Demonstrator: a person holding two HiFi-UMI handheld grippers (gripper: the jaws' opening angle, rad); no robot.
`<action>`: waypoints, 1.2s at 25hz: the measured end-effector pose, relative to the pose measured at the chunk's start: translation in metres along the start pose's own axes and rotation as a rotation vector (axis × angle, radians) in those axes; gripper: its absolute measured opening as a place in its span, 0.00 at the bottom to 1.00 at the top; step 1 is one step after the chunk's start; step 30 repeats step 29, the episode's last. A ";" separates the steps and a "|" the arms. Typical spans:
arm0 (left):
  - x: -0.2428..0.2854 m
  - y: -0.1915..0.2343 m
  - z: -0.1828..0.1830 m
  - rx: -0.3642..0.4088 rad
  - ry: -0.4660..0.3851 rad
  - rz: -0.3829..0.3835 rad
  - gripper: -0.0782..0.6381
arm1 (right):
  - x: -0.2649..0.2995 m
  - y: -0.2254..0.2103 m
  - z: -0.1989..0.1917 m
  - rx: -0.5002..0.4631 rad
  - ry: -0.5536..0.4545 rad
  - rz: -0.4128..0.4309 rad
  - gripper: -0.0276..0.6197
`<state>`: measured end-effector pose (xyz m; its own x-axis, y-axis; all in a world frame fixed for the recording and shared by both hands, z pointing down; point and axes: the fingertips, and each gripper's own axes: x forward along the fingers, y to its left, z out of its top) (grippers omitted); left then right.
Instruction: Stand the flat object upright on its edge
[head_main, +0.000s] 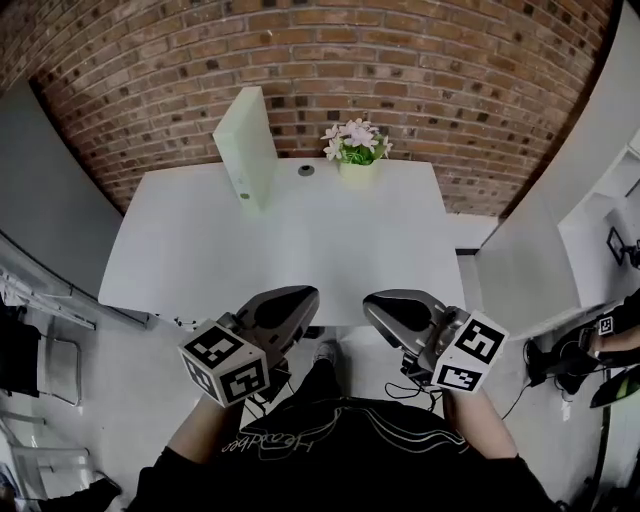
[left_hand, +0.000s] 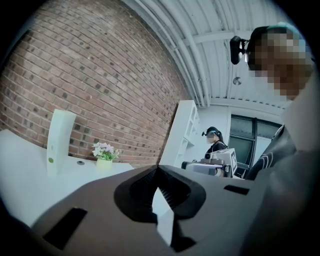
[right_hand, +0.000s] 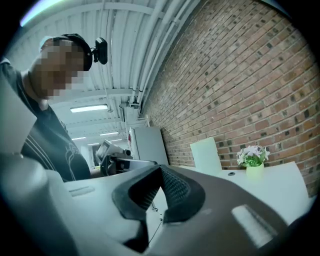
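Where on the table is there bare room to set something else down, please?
Nearly the whole table is bare: the front and middle, from the near edge up to the upright binder and flower pot, and the back right corner beside the pot. Only the back edge is crowded, with the binder, a small round cap and the pot close together.
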<state>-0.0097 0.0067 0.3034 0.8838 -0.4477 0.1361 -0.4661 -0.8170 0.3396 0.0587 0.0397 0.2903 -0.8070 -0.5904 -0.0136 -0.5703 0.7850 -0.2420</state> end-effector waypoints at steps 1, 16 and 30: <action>-0.001 -0.006 -0.002 0.007 0.001 -0.001 0.11 | -0.003 0.005 -0.001 -0.006 -0.001 -0.002 0.05; -0.024 -0.056 0.003 0.061 -0.032 0.015 0.11 | -0.041 0.037 0.017 -0.052 -0.034 -0.025 0.05; -0.028 -0.071 0.012 0.086 -0.034 0.020 0.11 | -0.045 0.050 0.027 -0.041 -0.055 0.002 0.05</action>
